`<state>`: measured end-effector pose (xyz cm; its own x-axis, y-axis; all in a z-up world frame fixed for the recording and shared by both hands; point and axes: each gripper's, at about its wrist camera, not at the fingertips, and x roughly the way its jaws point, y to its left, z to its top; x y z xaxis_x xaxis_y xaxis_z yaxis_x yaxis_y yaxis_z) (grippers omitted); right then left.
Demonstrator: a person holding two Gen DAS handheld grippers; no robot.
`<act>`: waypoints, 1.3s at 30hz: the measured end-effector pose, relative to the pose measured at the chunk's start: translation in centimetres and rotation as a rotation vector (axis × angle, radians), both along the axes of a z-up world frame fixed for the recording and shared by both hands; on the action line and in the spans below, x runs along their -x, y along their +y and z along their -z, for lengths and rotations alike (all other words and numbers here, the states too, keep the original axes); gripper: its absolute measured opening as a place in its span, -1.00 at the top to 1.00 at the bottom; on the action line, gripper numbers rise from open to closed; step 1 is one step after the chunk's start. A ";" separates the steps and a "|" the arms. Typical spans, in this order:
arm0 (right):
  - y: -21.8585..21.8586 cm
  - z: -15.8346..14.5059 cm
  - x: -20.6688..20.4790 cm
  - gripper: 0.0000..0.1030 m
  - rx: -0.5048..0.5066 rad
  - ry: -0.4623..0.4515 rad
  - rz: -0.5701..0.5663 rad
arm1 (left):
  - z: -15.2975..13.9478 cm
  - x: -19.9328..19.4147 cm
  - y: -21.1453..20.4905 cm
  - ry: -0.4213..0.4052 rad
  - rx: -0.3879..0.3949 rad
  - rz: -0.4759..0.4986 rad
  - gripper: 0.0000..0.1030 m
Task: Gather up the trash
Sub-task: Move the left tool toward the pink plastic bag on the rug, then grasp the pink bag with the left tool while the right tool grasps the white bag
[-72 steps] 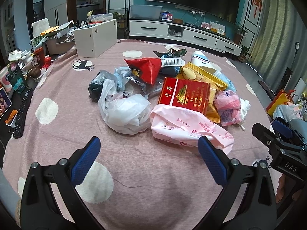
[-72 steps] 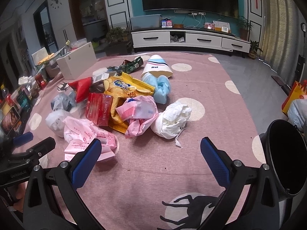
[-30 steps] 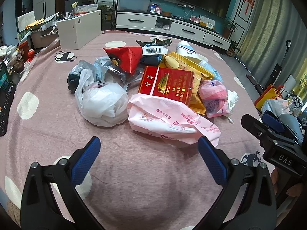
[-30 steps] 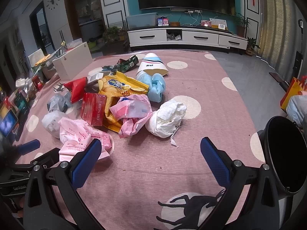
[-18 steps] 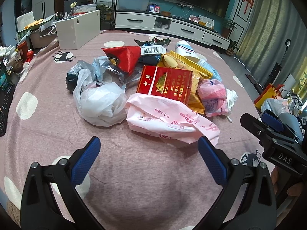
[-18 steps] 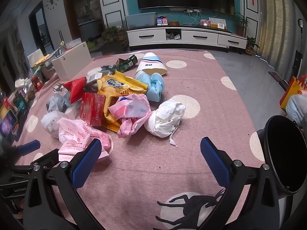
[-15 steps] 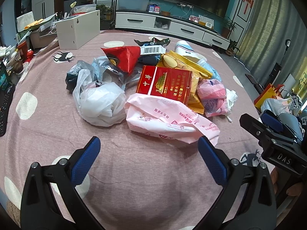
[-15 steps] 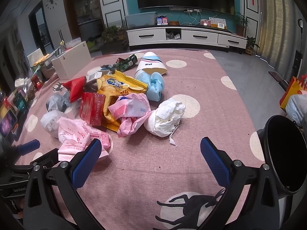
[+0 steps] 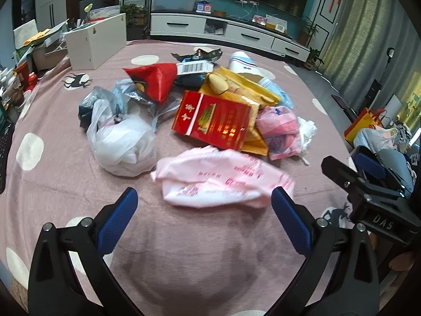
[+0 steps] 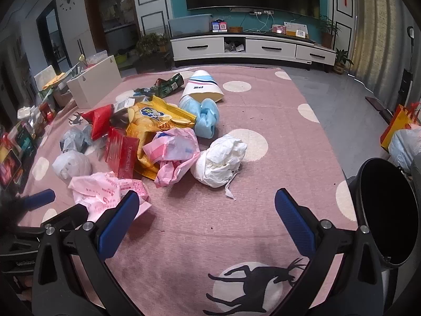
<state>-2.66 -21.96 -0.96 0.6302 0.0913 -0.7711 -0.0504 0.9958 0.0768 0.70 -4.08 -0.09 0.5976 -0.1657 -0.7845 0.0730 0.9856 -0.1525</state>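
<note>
Because the trash lay heaped mid-cloth (image 10: 263, 121), the black bin (image 10: 386, 210) stood at its right edge, apparently so each piece had a short trip. Nearest the left gripper (image 9: 202, 216) lay the pink bag (image 9: 223, 179), framed between its wide-open jaws, likely the first pick. The right gripper (image 10: 205, 210) hung open and empty too, aimed at bare cloth below the white wad (image 10: 221, 158).

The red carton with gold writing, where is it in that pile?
In the left wrist view the red carton lies mid-pile on the pink cloth, atop the yellow snack bag, just beyond the pink plastic bag, right of the white bag.
</note>
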 end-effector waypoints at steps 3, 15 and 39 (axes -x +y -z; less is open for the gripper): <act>-0.4 -0.4 -0.1 -0.95 -0.017 0.011 0.017 | -0.2 -0.4 -0.2 0.019 0.009 0.005 -0.96; -0.9 -1.5 -1.1 -0.95 0.013 0.033 0.058 | 0.8 -2.5 -1.1 0.112 0.008 0.054 -0.96; -1.1 -0.5 -2.5 -0.95 0.029 0.089 0.099 | 4.2 -3.3 -2.4 0.226 0.056 0.135 0.18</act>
